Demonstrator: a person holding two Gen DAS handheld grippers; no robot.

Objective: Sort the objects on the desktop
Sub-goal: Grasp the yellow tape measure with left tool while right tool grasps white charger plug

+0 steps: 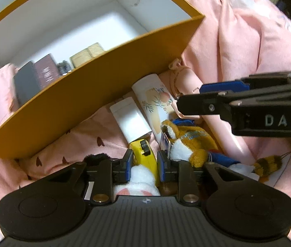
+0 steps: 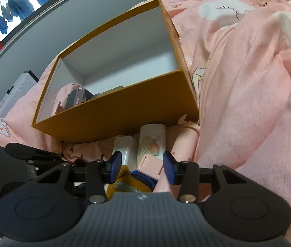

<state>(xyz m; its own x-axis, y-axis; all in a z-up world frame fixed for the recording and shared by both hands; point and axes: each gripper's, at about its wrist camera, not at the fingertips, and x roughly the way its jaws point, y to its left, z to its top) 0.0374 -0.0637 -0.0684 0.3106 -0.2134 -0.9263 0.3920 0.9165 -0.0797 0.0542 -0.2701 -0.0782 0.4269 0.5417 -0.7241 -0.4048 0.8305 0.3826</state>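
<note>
My left gripper points down into a pile of things beside the orange box. Its blue pads press both sides of a yellow tape measure, with a white plush just beneath. My right gripper reaches in from the right over a long pink bottle. In the right wrist view that gripper stands open. A pink flat piece lies between its fingers near the right pad, apart from the left pad. A white bottle, a floral tube and a tiger plush lie between.
The orange box is white inside and holds dark, mauve and beige small boxes at its near wall. Pink bedding lies rumpled all around. A bee-striped toy sits at the right. A window and grey wall stand behind.
</note>
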